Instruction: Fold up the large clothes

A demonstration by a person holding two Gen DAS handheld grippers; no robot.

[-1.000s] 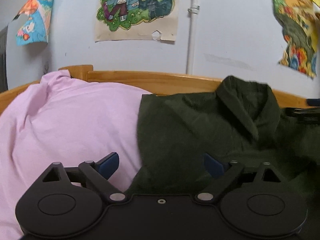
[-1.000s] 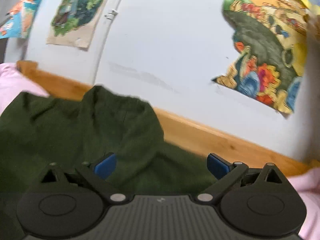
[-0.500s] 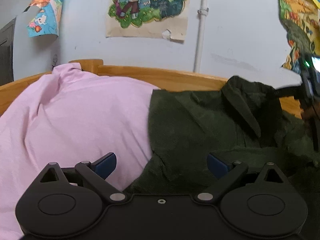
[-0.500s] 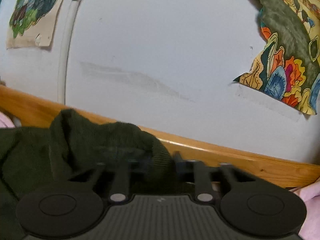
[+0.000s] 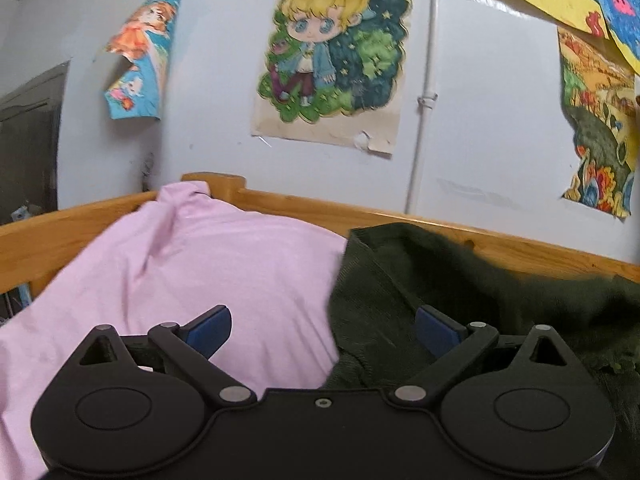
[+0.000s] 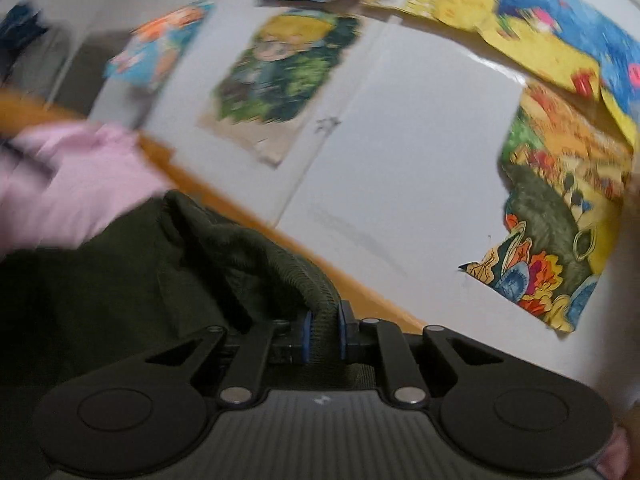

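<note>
A dark green knit garment (image 5: 472,280) lies on a pink sheet (image 5: 208,264), its left edge rumpled. My left gripper (image 5: 323,328) is open and empty, its blue pads (image 5: 208,326) straddling the garment's left edge just above the cloth. In the right wrist view, my right gripper (image 6: 323,338) is shut on a ribbed edge of the green garment (image 6: 132,280) and lifts it off the bed. That view is blurred.
A wooden bed rail (image 5: 304,206) runs along the back, close behind the garment. A pale wall with cartoon posters (image 5: 332,60) and a white pipe (image 5: 424,96) stands behind it. The pink sheet (image 6: 72,184) stretches to the left.
My right gripper closed on the garment's edge and swung up and left with it. The left gripper stayed open and tilted upward, showing more wall.
</note>
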